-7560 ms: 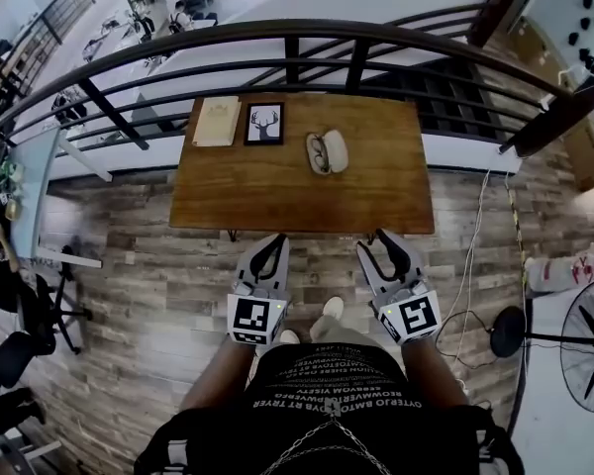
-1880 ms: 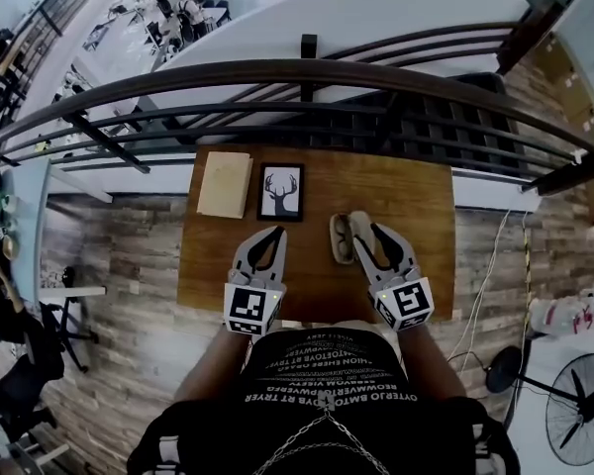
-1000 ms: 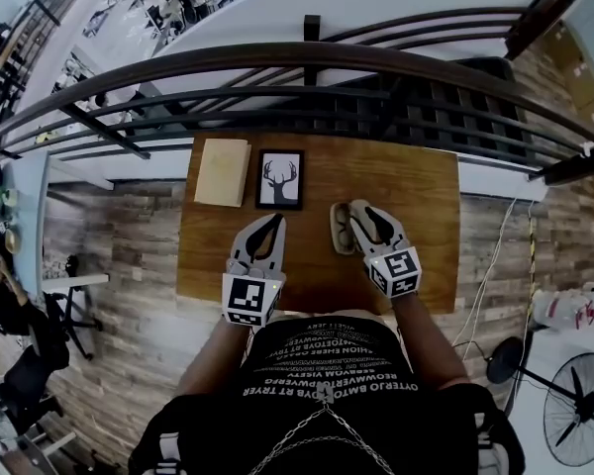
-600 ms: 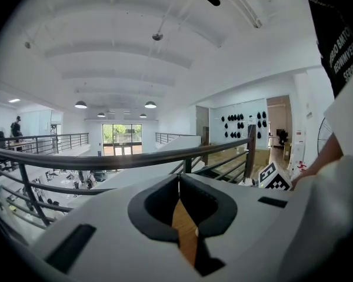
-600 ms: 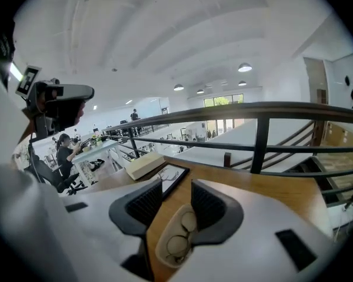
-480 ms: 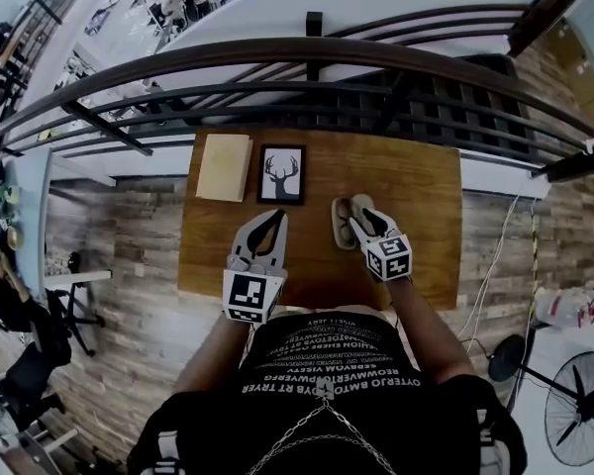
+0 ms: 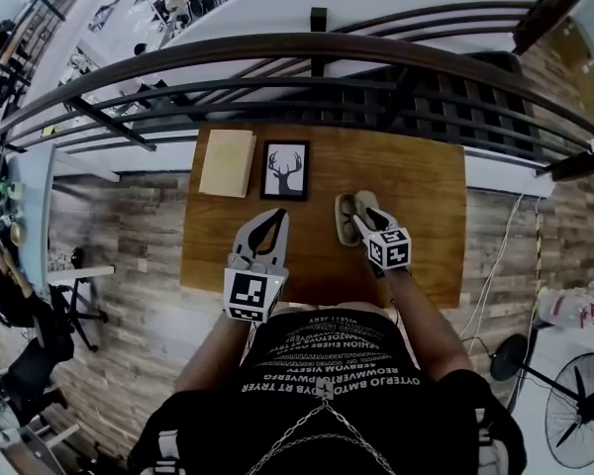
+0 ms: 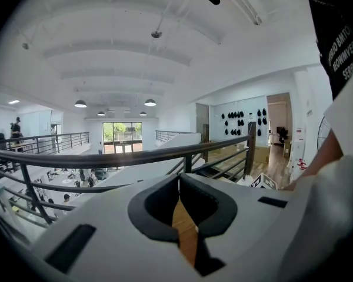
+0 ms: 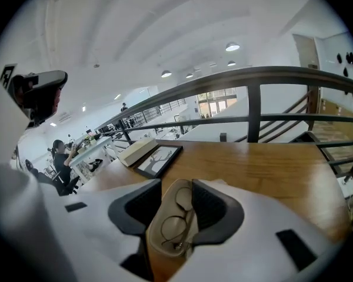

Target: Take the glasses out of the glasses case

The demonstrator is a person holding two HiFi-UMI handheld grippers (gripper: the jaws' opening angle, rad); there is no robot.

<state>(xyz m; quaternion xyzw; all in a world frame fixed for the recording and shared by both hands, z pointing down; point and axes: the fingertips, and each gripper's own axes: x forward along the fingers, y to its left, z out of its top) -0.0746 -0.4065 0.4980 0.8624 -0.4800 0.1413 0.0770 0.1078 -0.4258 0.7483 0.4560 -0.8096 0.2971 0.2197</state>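
An open tan glasses case (image 7: 348,219) lies on the wooden table (image 7: 421,181), right of centre, with thin-rimmed glasses (image 9: 175,219) resting in its tray (image 9: 159,242). My right gripper (image 7: 362,216) is low over the case, pointing down. Its jaws have just been opening, and the tray with the glasses sits between the fingers (image 9: 209,207) without being squeezed. In the right gripper view the right gripper (image 9: 177,187) straddles the case lengthwise. My left gripper (image 7: 275,216) hovers at the table's near edge, left of the case, its tips touching and nothing held; the left gripper (image 8: 179,178) shows only wood behind.
A framed deer picture (image 7: 285,170) and a pale book (image 7: 228,163) lie at the table's far left. A dark metal railing (image 7: 317,47) runs just beyond the far edge. In the right gripper view the picture (image 9: 159,159) and book (image 9: 138,148) sit left of the case.
My right gripper has sunk toward the table and now sits down over the open case, rolled slightly. The left gripper has stayed where it was.
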